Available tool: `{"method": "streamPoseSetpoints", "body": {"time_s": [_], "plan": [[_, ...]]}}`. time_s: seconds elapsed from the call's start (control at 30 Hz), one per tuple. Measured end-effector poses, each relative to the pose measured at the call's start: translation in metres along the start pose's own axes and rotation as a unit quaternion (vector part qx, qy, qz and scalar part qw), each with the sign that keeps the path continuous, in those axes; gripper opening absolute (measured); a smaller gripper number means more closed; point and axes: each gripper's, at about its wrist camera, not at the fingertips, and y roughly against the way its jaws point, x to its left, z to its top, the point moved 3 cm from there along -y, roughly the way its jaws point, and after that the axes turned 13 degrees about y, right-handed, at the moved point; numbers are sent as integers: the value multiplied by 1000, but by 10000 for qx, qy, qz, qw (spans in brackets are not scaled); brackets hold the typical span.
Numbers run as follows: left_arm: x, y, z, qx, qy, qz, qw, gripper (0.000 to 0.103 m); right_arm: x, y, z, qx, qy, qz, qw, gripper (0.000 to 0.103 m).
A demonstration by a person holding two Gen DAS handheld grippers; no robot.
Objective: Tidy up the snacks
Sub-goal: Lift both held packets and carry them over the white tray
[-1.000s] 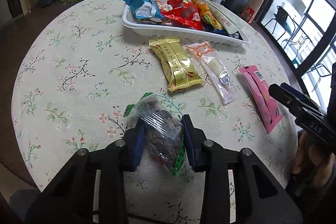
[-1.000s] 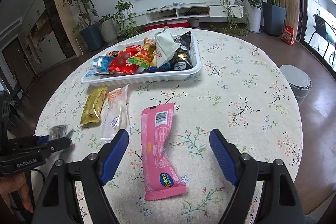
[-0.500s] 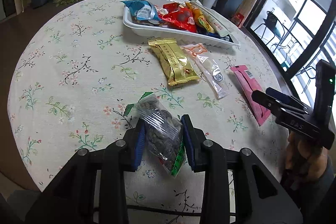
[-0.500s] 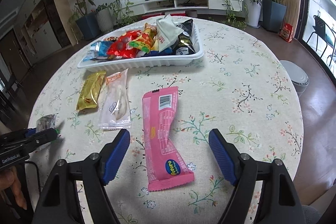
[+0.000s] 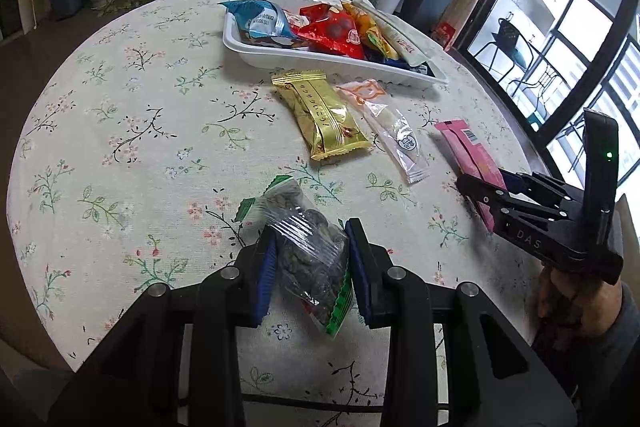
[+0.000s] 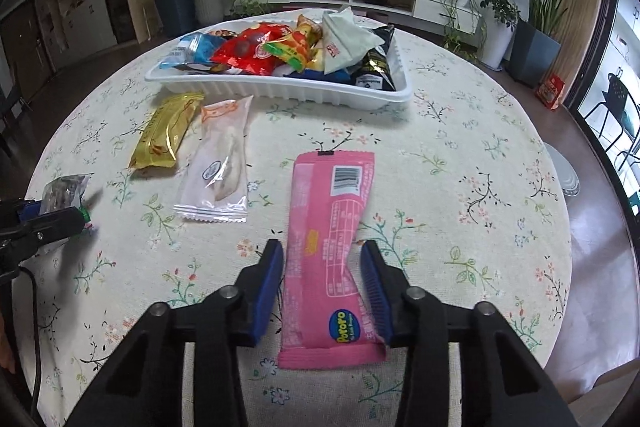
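My left gripper (image 5: 310, 267) is shut on a clear bag of dark seeds (image 5: 304, 227) with green ends, held just above the floral tablecloth at the near edge. A pink snack pack (image 6: 332, 203) lies lengthwise between the blue pads of my right gripper (image 6: 322, 275). Its jaws are closing, and the pads meet the pack's narrow waist on both sides. In the left wrist view the right gripper (image 5: 480, 195) shows at the right, on the pink pack (image 5: 464, 147). The white tray (image 6: 280, 89) at the back holds several packets.
A gold pack (image 6: 166, 135) and a clear pack with a white snack (image 6: 220, 163) lie side by side in front of the tray. The round table's edge (image 6: 556, 227) drops off close on the right. Plants and a TV shelf stand beyond the table.
The right jaws have gone from wide apart to tight around the pink pack, and that gripper has moved slightly forward and down. The left gripper still holds the seed bag in place.
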Motion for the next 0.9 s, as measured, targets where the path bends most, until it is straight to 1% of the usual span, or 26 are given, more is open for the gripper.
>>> {"method": "streamPoseSetpoints", "body": {"time_s": [0.07,0.17,0.3,0.57,0.67,0.77,0.9], "plan": [[0,1,0,-11,-4,-8,10000,31,-1,1,-1,-7,-33,72,10000,32],[-1,1,0,-15,-13,-20,10000,31,-4,3,-2,-27,-166,182,9997,28],[-3,4,2,-50,-40,-66,10000,31,-11,7,-5,-112,-519,433,9976,28],[-10,20,13,-189,-39,-292,9994,31,-25,28,2,-442,-931,658,9925,28],[-14,28,24,-267,-81,-371,9989,31,-33,40,11,-605,-1008,696,9906,28],[-18,33,42,-331,-81,-503,9982,31,-39,54,27,-795,-967,721,9895,28],[-27,42,78,-514,-195,-594,9967,31,-48,70,56,-1054,-807,652,9890,28]]}}
